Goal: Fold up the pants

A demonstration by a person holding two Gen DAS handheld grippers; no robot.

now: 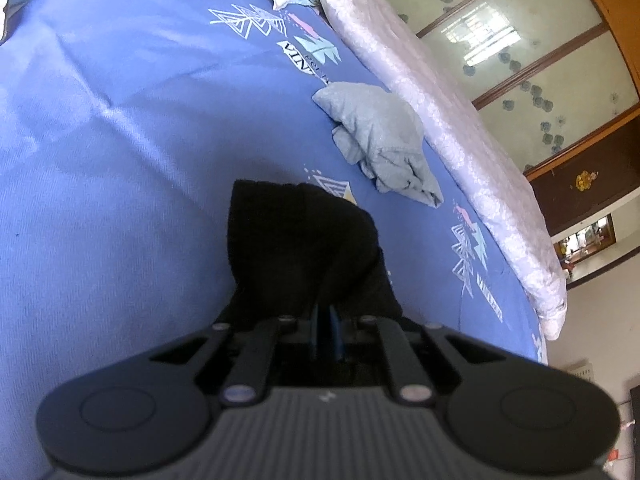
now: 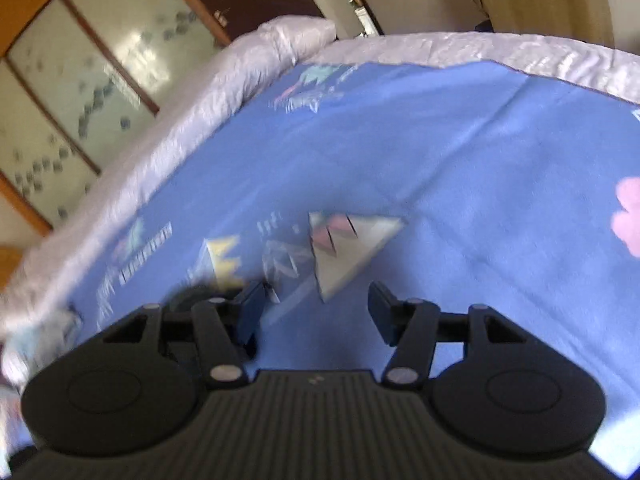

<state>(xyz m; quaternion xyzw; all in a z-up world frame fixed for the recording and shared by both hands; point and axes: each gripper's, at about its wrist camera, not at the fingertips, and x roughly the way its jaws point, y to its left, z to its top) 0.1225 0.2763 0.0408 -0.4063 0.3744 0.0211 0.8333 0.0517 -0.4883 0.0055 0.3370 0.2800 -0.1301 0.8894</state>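
Pants (image 1: 304, 248) between left hand-held gripper (image 1: 325, 320) fingers

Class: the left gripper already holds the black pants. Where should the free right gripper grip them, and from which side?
A judgement: grip the far upper-left corner of the black pants, coming over the blue printed bedsheet from their open left side. That corner lies flat, opposite the left gripper; the open right gripper holds nothing.

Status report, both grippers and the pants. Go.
Left gripper shut on black pants, lifted off blue bedsheet. Right gripper open, empty, over the sheet. Grey garment crumpled beyond the pants, not touching.
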